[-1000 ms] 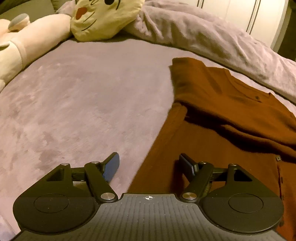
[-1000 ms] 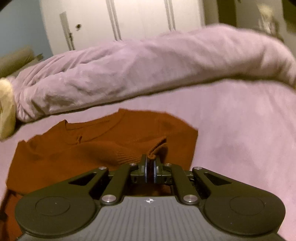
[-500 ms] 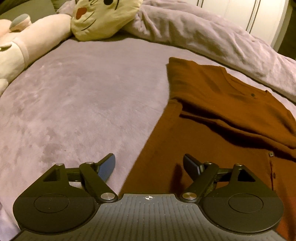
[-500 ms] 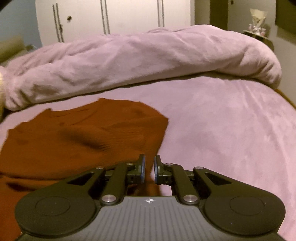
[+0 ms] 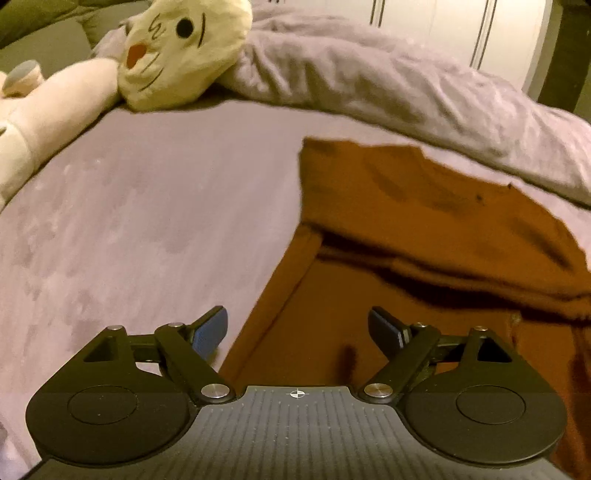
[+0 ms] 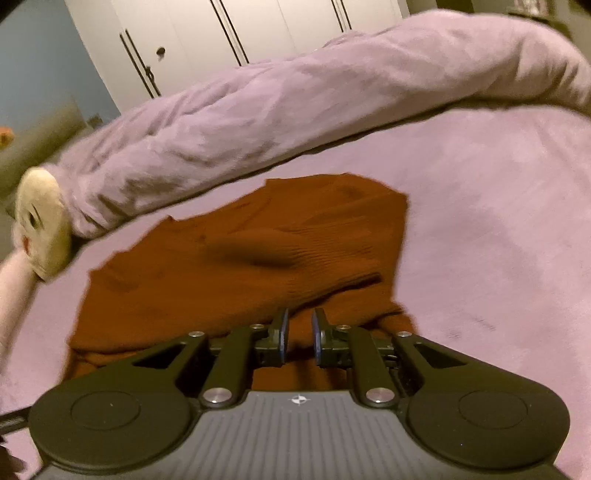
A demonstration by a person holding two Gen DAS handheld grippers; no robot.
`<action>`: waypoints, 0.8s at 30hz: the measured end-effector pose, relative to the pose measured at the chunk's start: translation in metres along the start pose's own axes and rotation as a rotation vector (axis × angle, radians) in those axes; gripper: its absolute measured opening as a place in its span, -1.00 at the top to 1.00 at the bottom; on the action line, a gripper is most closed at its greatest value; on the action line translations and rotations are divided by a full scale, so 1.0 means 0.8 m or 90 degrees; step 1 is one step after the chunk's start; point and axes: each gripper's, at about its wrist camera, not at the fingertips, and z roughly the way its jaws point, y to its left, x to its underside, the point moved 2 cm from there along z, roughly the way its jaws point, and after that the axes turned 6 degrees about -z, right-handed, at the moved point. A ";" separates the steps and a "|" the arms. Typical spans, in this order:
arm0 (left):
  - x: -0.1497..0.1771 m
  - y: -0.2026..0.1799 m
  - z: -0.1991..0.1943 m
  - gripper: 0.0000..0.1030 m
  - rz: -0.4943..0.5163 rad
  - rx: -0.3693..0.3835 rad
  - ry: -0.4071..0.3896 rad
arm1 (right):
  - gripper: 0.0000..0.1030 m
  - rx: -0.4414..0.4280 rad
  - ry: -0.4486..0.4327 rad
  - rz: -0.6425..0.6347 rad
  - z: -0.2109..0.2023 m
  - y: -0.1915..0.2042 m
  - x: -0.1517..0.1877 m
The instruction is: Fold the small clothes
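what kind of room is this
Most likely a bedroom. The brown sweater lies on a bed covered by a lilac sheet, with a bunched duvet behind it, a plush toy near the head end, and white wardrobe doors beyond.

1. Showing dim, warm yellowish indoor light in both views; no lamp appearing in frame.
2. Casting a dark shadow band under the folded layer of the brown sweater [image 5: 424, 221], and a soft dark patch on its ribbed part [image 6: 258, 254].
3. Blurring from motion along the rolled blanket [image 6: 295, 110] and the plush toy [image 6: 40, 229], strongest at the left edge.
4. Bending straight lines strongly at the borders, as on the wardrobe doors [image 6: 221, 33].
5. Glinting faintly on the metal pivots of the left gripper [image 5: 297, 326].
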 end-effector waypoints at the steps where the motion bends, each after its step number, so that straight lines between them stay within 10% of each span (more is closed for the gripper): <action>1: -0.007 -0.005 0.002 -0.71 0.000 0.004 -0.004 | 0.74 -0.008 0.003 0.010 0.003 0.002 -0.001; 10: -0.073 -0.077 0.041 -0.85 0.021 0.030 -0.110 | 0.74 -0.071 -0.023 0.001 0.044 0.057 -0.029; 24: -0.067 -0.118 0.182 -0.94 0.085 -0.031 -0.103 | 0.74 0.001 -0.049 -0.251 0.157 0.128 -0.030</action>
